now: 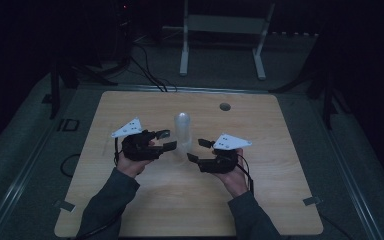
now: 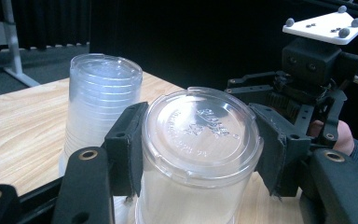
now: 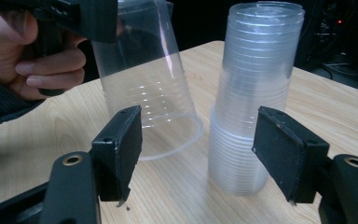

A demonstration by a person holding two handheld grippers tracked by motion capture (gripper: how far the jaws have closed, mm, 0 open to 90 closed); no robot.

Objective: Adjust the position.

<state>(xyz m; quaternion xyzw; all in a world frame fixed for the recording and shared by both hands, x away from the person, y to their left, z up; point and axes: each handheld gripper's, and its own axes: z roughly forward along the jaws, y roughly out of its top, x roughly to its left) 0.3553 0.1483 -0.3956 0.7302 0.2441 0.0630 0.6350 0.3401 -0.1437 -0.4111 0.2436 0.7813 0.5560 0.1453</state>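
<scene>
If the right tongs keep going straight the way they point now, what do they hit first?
Most likely the stack of cups, which stands upside down on the table just ahead between the open right tongs. The single cup in the left tongs sits slightly aside.

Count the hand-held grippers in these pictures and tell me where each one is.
2. The left hand-held gripper is clamped on a single cup left of the cup stack; the right hand-held gripper is open beside it.

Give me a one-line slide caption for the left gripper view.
Left gripper clamps one upside-down clear cup beside the inverted cup stack on the wooden table.
</scene>
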